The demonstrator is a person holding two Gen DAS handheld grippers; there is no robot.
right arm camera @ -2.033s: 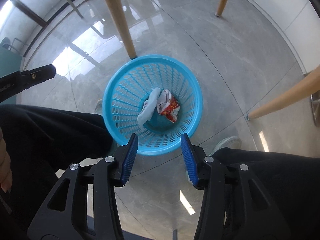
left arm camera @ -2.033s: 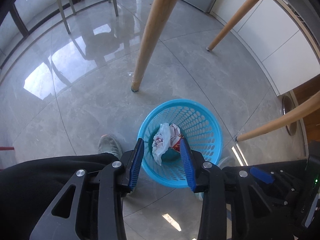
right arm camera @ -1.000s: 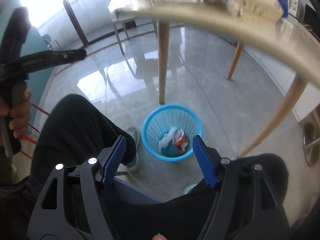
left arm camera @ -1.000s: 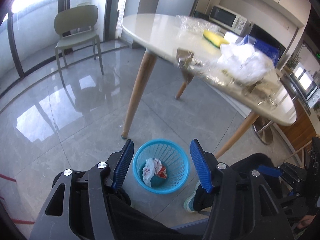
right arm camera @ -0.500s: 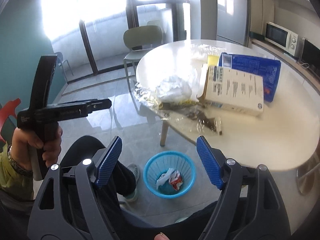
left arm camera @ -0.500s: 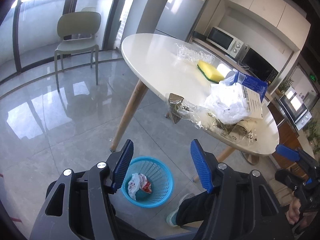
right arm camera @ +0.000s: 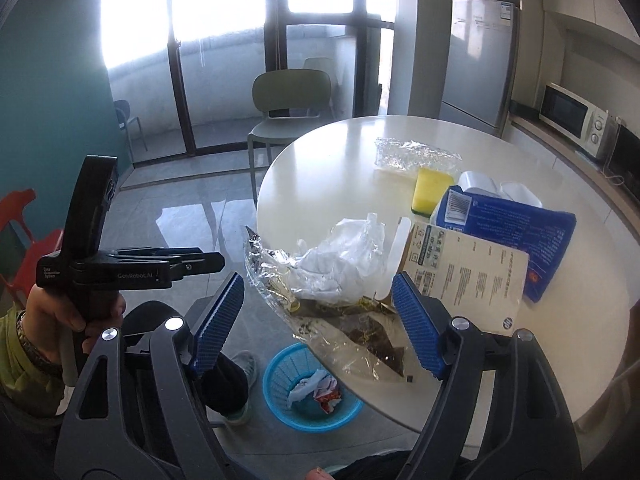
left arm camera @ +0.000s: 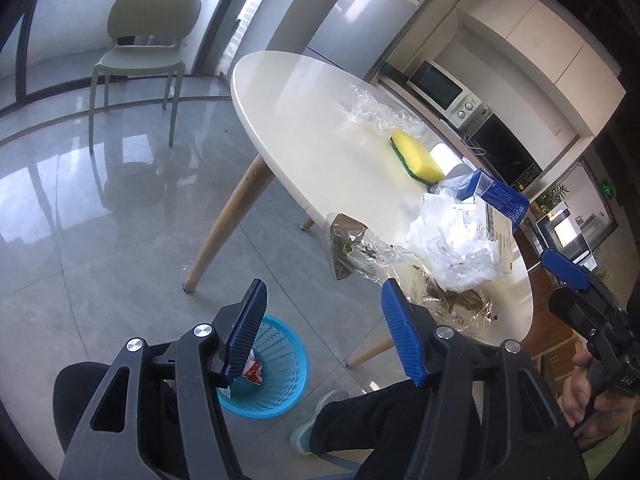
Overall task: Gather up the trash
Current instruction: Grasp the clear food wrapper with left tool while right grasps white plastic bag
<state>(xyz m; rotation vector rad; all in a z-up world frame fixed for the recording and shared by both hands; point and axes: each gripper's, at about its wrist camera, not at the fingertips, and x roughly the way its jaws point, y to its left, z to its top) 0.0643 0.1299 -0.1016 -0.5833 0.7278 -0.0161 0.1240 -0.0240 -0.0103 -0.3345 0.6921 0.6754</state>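
Right now both your tongs are spread wide with nothing between them: the left tongs (left arm camera: 330,328) hang over the floor beside the worktop (left arm camera: 320,128), the right tongs (right arm camera: 320,324) hover just short of its near edge. Taking the worktop as your landmark and reading left to right in the right wrist view: the blue basket (right arm camera: 312,392) sits on the floor under the near rim, already holding a few scraps. On that rim, partly overhanging, lies a clear crinkled wrapper (right arm camera: 344,320) with dark leafy residue inside, and a crumpled white plastic bag (right arm camera: 344,260) rests on top of it. Further right lie a printed paper sheet (right arm camera: 472,280) and a blue pack (right arm camera: 512,220).

Both wrapper and bag look feather-light, limp and slippery; they'll likely slide rather than lift. Pinch a bunched fold, not a flat film edge, and expect crumbs to spill.
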